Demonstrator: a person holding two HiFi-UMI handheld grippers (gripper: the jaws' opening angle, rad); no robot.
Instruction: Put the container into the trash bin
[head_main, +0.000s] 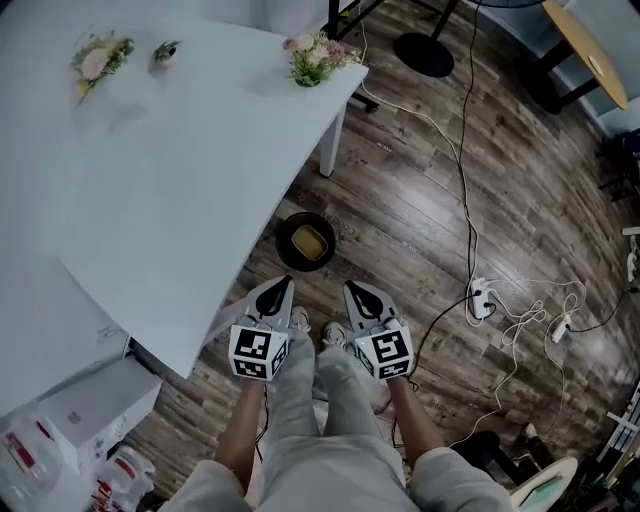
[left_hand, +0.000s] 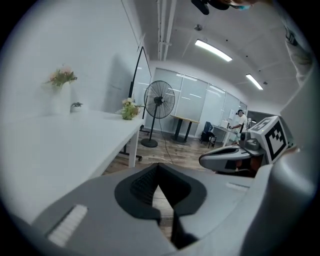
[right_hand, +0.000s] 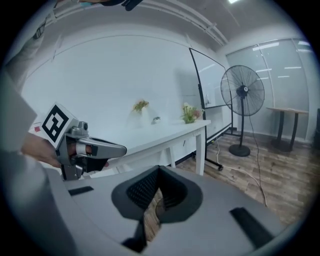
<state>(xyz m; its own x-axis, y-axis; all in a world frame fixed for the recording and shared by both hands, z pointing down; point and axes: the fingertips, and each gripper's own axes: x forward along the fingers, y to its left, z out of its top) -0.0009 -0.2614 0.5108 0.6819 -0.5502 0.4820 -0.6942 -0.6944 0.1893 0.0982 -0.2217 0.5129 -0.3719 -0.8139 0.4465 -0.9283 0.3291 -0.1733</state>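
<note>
The trash bin (head_main: 280, 240), a round black one, stands on the wooden floor (head_main: 420, 190) in the middle of the head view, just off the corner edge of the white worktop (head_main: 150, 190). The yellow container (head_main: 310, 243) lies inside the bin, on its bottom

Below the bin in the frame, the left gripper (head_main: 284, 283) and the right gripper (head_main: 352, 289) hang side by side above the person's shoes and legs, both tips pointing toward the bin and well apart from it. In the left gripper view the jaws of the left gripper (left_hand: 159, 166) meet at the tips with only a thin slit of floor showing behind them, and nothing sits between them. In the right gripper view the jaws of the right gripper (right_hand: 159, 170) are likewise pressed together and empty

On the worktop two small flower bunches (head_main: 100, 57) (head_main: 318, 55) stand near the top edge of the head view. A standing fan (right_hand: 242, 92) is at the right of the right gripper view. White cables and a power strip (head_main: 481, 298) trail over the floor at the right of the head view, and white boxes (head_main: 80, 410) sit at its lower left
</note>
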